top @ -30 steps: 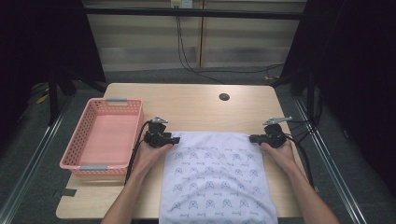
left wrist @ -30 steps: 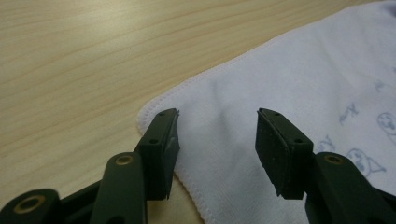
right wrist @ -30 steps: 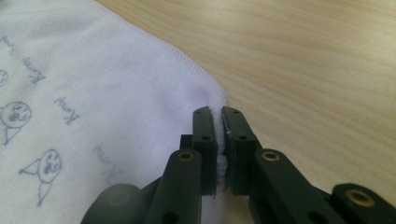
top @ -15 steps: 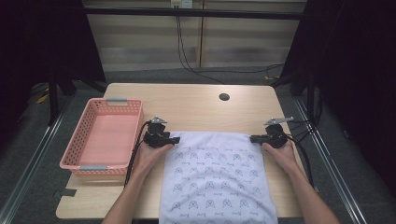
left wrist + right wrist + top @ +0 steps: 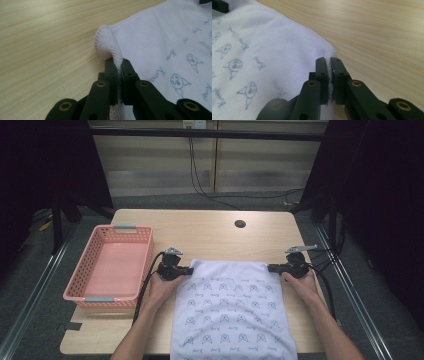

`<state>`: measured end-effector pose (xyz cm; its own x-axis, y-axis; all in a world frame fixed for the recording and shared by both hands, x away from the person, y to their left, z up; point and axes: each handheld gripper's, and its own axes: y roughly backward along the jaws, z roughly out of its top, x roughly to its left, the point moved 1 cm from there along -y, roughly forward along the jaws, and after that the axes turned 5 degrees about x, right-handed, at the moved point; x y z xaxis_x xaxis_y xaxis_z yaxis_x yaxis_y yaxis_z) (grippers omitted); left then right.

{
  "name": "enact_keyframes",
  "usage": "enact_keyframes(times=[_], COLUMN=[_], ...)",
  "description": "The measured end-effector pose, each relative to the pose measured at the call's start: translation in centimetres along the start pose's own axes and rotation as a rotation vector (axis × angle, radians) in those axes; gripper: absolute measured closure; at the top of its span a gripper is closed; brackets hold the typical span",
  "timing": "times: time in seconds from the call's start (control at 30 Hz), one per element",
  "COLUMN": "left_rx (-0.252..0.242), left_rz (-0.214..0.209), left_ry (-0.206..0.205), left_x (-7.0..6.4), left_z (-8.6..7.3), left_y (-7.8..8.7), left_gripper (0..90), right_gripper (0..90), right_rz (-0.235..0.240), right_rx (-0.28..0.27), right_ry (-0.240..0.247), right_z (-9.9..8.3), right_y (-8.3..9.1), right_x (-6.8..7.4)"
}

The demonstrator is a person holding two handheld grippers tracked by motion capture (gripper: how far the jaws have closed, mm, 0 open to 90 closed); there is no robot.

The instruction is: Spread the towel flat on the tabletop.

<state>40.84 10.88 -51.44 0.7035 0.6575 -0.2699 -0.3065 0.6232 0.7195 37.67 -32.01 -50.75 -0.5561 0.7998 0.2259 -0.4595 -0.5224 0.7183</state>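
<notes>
Forearms reached in from the near edge of the counter (image 5: 210, 232), spread apart, each hand low over a far corner of the white printed towel (image 5: 232, 310). The towel lay flat at the counter's middle, its near end cut off by the frame's bottom edge. A pink basket (image 5: 111, 265) sat to its left. The left gripper (image 5: 186, 270) had its jaws pinched on the towel's far-left corner, the hem bunched up between them; the right gripper (image 5: 274, 268) was clamped on the far-right corner.
</notes>
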Motion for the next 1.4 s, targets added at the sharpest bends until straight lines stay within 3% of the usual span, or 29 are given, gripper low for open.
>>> enact_keyframes(times=[0.1, 0.27, 0.33, 0.37, 0.4, 0.43, 0.47, 0.53, 0.67, 0.77, 1.03, 1.23, 1.27, 1.3, 1.4], left_rx=[-0.004, -0.058, -0.088, -0.101, -0.117, -0.141, -0.166, -0.175, -0.210, -0.229, -0.283, -0.328, -0.334, -0.348, -0.354], left_rz=[-0.016, -0.030, -0.039, -0.026, -0.038, -0.053, -0.042, -0.040, -0.052, -0.066, -0.032, -0.010, -0.002, 0.002, 0.037], left_ry=[0.018, -0.003, 0.002, -0.009, -0.017, -0.020, -0.033, -0.035, -0.012, -0.014, -0.007, -0.040, -0.052, -0.055, -0.088], left_x=[-0.1, -1.0, -1.3, -1.6, -1.8, -1.9, -2.0, -1.9, -1.1, -0.8, 0.1, 0.0, -0.1, -0.3, -0.8], left_z=[0.0, 1.1, 2.1, 2.7, 3.3, 4.0, 5.2, 5.7, 6.9, 7.6, 10.9, 13.5, 14.0, 14.5, 15.9], left_y=[0.1, 2.0, 3.2, 3.8, 4.3, 4.9, 5.9, 6.3, 7.0, 7.4, 9.2, 11.5, 11.9, 12.3, 13.5], left_gripper=[86.9, 86.9, 86.9, 87.0, 87.0, 87.0, 87.0, 87.0, 86.9, 86.9, 86.9, 86.9, 86.9, 86.9, 86.8], right_gripper=[86.3, 86.6, 86.7, 86.7, 86.7, 86.7, 86.8, 86.8, 86.7, 86.7, 86.9, 87.0, 87.1, 87.1, 87.0], right_rz=[0.009, 0.022, 0.025, 0.022, 0.022, 0.022, 0.020, 0.018, 0.036, 0.036, 0.035, -0.001, -0.017, -0.017, -0.045], right_rx=[-0.015, -0.077, -0.096, -0.115, -0.149, -0.149, -0.176, -0.187, -0.265, -0.283, -0.334, -0.345, -0.352, -0.352, -0.368], right_ry=[-0.009, -0.022, -0.028, -0.034, -0.034, -0.034, -0.019, -0.022, -0.031, -0.028, -0.021, -0.002, 0.006, 0.006, 0.043], right_z=[0.1, 0.6, 0.9, 1.3, 2.2, 2.2, 3.2, 3.7, 5.6, 6.1, 9.3, 12.6, 13.8, 13.8, 15.7], right_y=[0.5, 2.3, 2.7, 3.1, 4.0, 4.0, 4.9, 5.4, 7.5, 8.1, 9.5, 10.8, 11.3, 11.3, 12.8], right_x=[0.0, -0.1, -0.3, -0.4, -0.5, -0.5, -0.5, -0.4, -1.1, -1.4, -1.6, -1.3, -1.3, -1.3, -0.8])
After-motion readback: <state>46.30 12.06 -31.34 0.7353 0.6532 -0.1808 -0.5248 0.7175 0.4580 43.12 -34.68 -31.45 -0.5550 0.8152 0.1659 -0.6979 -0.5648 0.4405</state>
